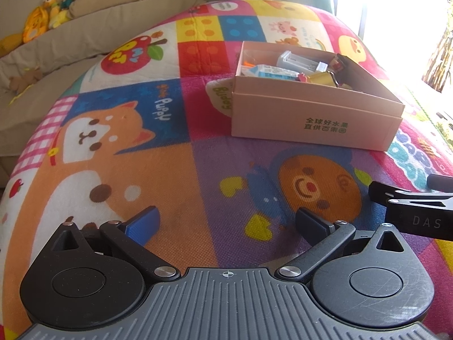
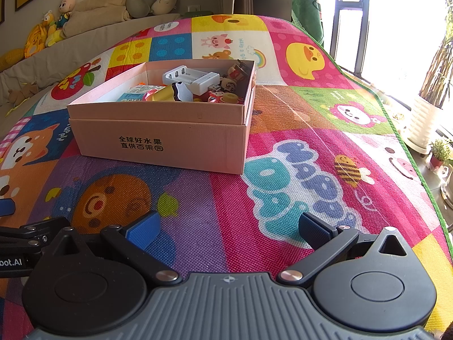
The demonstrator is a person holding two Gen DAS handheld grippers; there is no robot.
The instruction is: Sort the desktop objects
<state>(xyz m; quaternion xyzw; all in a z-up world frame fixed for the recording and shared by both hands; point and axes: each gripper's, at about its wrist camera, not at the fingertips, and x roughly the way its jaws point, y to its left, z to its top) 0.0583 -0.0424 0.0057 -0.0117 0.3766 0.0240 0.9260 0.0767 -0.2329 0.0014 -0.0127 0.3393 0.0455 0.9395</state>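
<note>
A pink cardboard box (image 1: 314, 119) (image 2: 158, 138) stands on the colourful play mat. It holds several small objects: a white battery charger (image 2: 192, 79), a yellow clip (image 2: 167, 94), a blue-white packet (image 1: 266, 70) and small toy figures (image 2: 226, 85). My left gripper (image 1: 226, 223) is open and empty, low over the mat in front of the box. My right gripper (image 2: 229, 226) is open and empty, also in front of the box. The right gripper's body shows at the right edge of the left wrist view (image 1: 416, 206).
The cartoon-printed mat (image 2: 283, 170) covers the surface. A beige sofa with plush toys (image 2: 48, 31) lies behind at the left. A bright window and potted plants (image 2: 438, 150) are at the right, past the mat's edge.
</note>
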